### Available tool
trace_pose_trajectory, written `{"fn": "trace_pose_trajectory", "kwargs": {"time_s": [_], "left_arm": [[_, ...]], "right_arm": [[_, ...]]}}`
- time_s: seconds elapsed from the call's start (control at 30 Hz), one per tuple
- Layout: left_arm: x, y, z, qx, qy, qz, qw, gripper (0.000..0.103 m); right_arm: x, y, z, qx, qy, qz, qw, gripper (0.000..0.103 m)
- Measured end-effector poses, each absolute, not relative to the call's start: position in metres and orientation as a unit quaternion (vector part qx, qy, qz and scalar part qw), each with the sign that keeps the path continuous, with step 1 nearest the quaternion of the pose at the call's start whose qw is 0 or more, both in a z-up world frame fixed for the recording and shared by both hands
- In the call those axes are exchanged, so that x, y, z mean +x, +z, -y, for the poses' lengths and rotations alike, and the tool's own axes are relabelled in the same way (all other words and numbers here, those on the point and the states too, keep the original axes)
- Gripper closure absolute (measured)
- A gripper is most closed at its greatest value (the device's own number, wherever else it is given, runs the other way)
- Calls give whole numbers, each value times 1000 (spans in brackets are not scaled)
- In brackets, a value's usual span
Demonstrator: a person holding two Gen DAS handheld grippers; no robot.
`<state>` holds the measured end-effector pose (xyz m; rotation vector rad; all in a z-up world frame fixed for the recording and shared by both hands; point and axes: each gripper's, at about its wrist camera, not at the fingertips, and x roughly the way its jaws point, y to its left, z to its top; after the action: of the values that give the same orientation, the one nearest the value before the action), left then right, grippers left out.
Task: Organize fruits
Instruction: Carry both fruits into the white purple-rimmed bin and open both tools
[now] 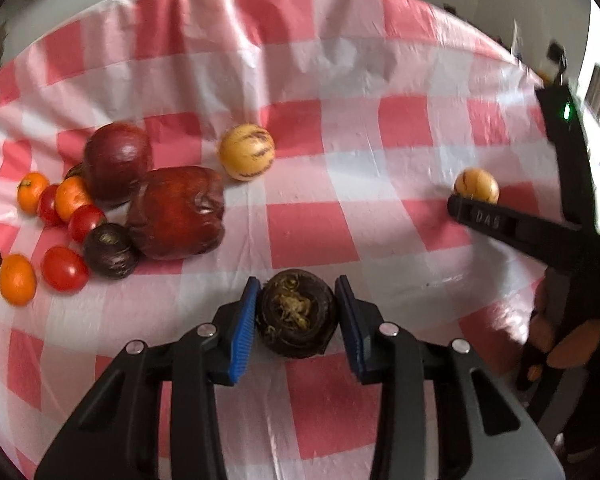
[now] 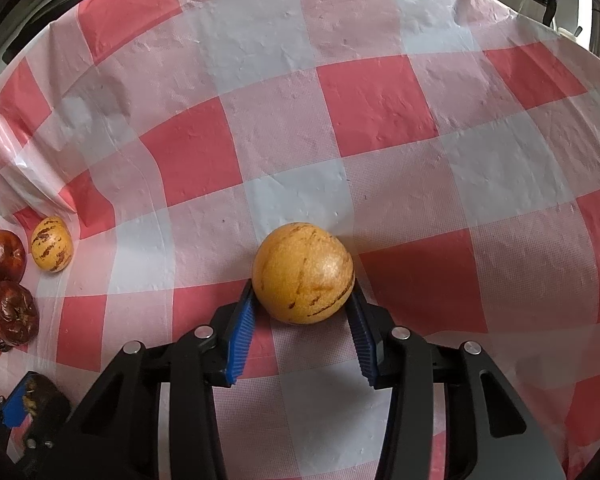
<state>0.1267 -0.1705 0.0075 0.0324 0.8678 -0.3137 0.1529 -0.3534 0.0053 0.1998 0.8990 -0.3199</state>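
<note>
A dark, wrinkled round fruit [image 1: 296, 316] sits between the blue pads of my left gripper [image 1: 298, 280], which is shut on it just above the checked cloth. My right gripper [image 2: 302, 284] is shut on a yellow-orange fruit with brown streaks [image 2: 303, 268], its pads pressing both sides. The left wrist view shows that same fruit [image 1: 476, 184] behind a black finger of the right gripper [image 1: 474, 210] at the far right. Low in the left corner of the right wrist view, the left gripper [image 2: 20, 404] holds the dark fruit [image 2: 46, 396].
A cluster lies at the left: two dark red apples [image 1: 118, 162] [image 1: 178, 212], another dark fruit [image 1: 110, 250], several small tomatoes [image 1: 64, 268] and small oranges [image 1: 17, 278]. A second yellow streaked fruit [image 1: 247, 152] sits beside them. The red-and-white checked cloth [image 1: 312, 236] covers the table.
</note>
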Motion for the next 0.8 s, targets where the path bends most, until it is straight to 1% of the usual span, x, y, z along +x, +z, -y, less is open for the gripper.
{"fn": "trace_pose_trajectory", "kwargs": {"time_s": [0.13, 0.27, 0.37, 0.5, 0.63, 0.8], "left_arm": [[103, 18, 145, -30, -133, -411, 902, 65], [68, 31, 119, -40, -107, -393, 912, 65], [43, 38, 92, -53, -83, -379, 920, 64], [7, 44, 47, -67, -51, -367, 926, 64], [-31, 48, 1, -79, -24, -361, 929, 64], [-75, 54, -49, -64, 9, -351, 934, 64]], "right_arm": [[151, 9, 358, 99, -156, -430, 884, 60], [123, 31, 347, 97, -160, -399, 898, 60], [92, 52, 318, 96, -117, -379, 913, 60], [52, 66, 270, 75, -65, -376, 921, 60], [15, 67, 234, 83, -18, -383, 920, 60], [-29, 64, 193, 96, 50, -390, 915, 60]]}}
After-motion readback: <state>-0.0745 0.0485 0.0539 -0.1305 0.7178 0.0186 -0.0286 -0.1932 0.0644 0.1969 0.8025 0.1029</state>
